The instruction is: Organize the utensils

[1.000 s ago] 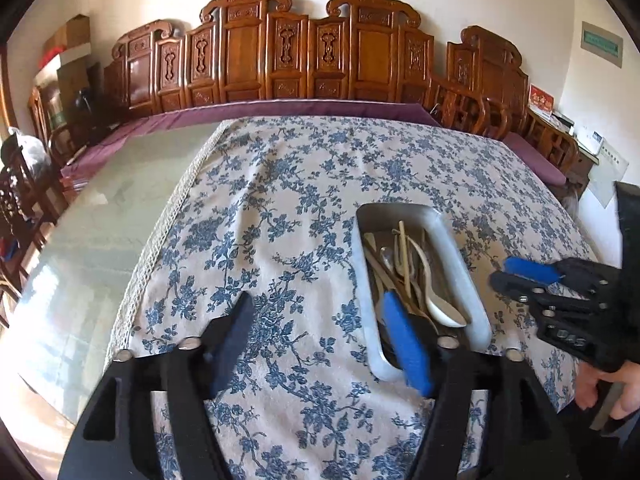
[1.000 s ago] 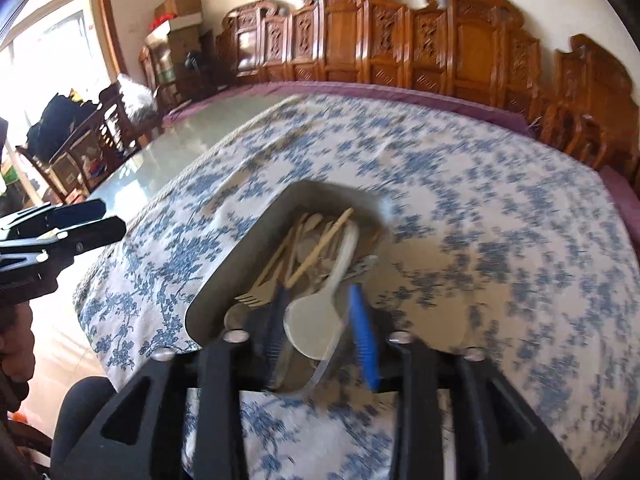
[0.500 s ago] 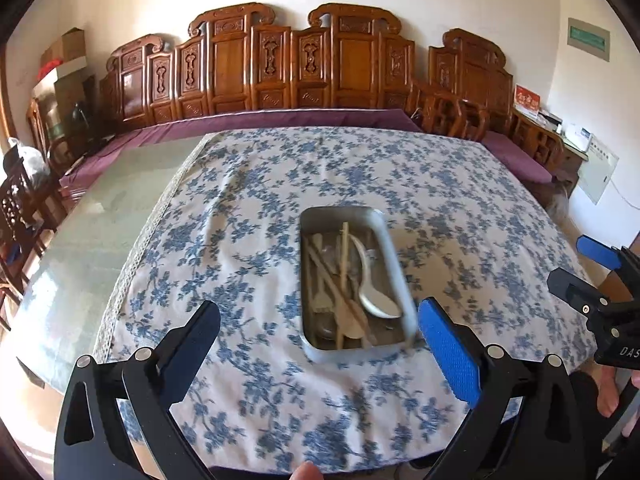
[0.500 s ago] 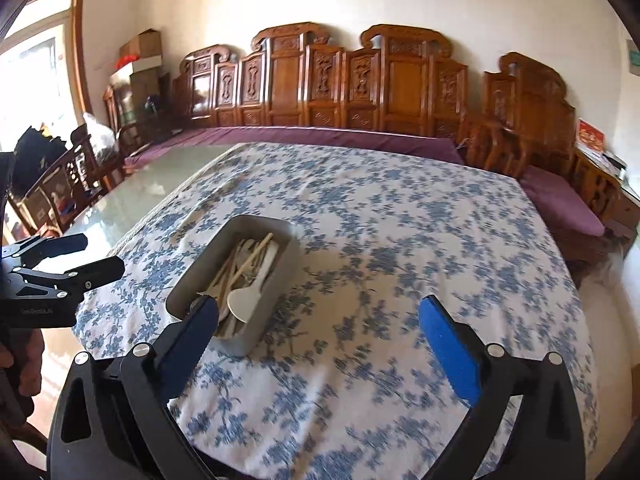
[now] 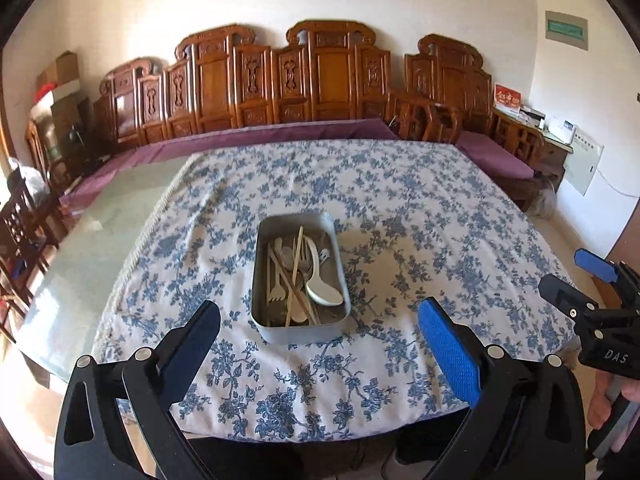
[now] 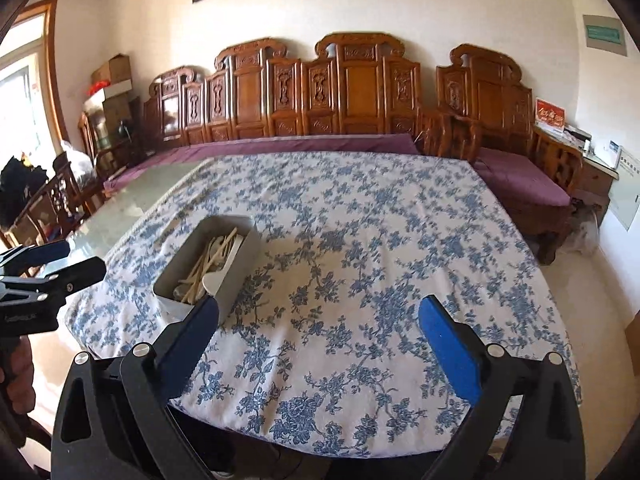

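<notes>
A grey metal tin [image 5: 264, 320] [image 6: 240, 276] sits on the blue-flowered tablecloth near the table's front edge. Inside lie several utensils: a white spoon [image 5: 322, 286] [image 6: 212, 282], wooden forks [image 5: 276, 280] and chopsticks [image 5: 297, 256]. My left gripper [image 5: 320, 324] hangs open in front of the tin, back from the table edge, with nothing between its fingers. My right gripper [image 6: 320, 320] is open too, empty, to the right of the tin above the cloth's front part. Each gripper shows at the side of the other's view, the right gripper [image 5: 576, 280] and the left gripper [image 6: 72, 264].
The tablecloth [image 5: 400, 216] covers most of a glass-topped table [image 5: 104, 232], whose bare glass shows on the left. Carved wooden chairs [image 5: 332, 80] and purple cushions [image 6: 520, 180] line the far wall. More chairs and boxes stand at the left.
Both grippers opened wide and drew back and up from the tin, which now lies farther off. One second ago their fingers stood over the tin's near end.
</notes>
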`<state>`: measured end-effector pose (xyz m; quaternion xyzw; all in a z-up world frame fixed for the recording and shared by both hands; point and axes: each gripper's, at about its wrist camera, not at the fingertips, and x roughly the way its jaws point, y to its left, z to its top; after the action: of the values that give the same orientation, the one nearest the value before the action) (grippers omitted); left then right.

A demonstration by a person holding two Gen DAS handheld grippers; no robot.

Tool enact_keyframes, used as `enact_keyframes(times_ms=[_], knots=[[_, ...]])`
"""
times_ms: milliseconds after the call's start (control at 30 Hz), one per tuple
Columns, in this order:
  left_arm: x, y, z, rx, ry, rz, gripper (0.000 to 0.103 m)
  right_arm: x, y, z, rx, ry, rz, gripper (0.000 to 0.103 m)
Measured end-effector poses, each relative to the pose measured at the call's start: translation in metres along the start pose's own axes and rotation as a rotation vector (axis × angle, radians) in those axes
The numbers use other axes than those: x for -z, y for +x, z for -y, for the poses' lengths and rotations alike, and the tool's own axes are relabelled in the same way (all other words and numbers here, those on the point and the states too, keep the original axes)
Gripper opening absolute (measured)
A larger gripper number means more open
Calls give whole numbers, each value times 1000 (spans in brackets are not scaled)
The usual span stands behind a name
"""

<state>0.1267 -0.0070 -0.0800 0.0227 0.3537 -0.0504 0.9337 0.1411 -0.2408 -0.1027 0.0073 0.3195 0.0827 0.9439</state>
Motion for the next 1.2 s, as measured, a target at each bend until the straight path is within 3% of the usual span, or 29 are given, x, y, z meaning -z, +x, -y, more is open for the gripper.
enact_keyframes(times_ms=[267, 500, 733, 1200], knots=[[-27, -74, 17, -6, -7, 167, 95, -33, -71, -10, 10, -37, 189, 101], [-38, -125, 25, -19, -12, 274, 95, -48, -116, -19, 6, -50, 297, 101], [-36, -143, 26, -27, -24, 316, 95, -51, -127, -16, 14, -34, 319, 101], [-34, -147, 24, -31, -26, 319, 95, -49, -125, -16, 23, -20, 316, 101]])
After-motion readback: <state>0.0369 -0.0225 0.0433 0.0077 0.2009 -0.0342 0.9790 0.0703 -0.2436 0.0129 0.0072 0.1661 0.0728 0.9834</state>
